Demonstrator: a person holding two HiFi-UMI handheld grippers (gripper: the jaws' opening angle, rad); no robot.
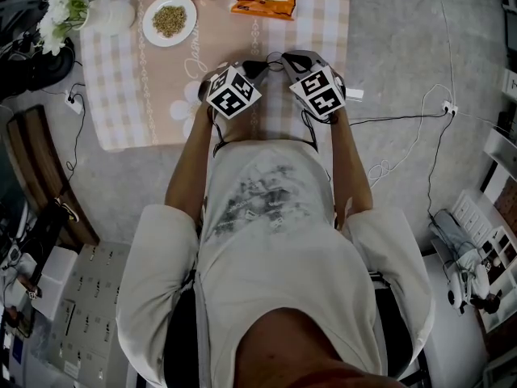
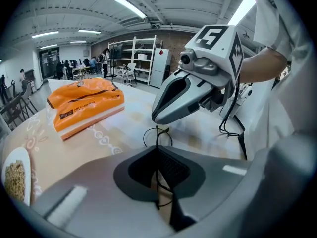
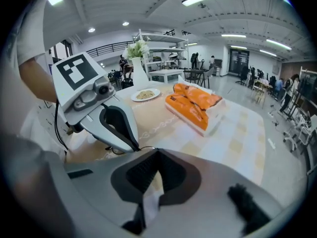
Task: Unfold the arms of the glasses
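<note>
Thin black wire-framed glasses [image 1: 265, 61] hang just above the checked tablecloth [image 1: 145, 95], between my two grippers. In the left gripper view one round lens rim [image 2: 157, 135] shows past the jaw tips, and the wire runs back through the jaw gap. My left gripper [image 2: 158, 148] is shut on the frame. My right gripper [image 3: 157, 151] is shut too, with a thin wire of the glasses [image 3: 115, 150] leading to its tips. The two grippers' tips nearly meet over the glasses: right gripper [image 2: 157, 118], left gripper [image 3: 134, 145]. Most of the glasses is hidden by the grippers.
An orange tissue pack [image 1: 262, 0] lies at the table's far side. A white plate of grain [image 1: 170, 19] and a vase of white flowers [image 1: 69, 6] stand at the far left. The table's near edge is just below the grippers. Cables [image 1: 404, 136] trail on the floor to the right.
</note>
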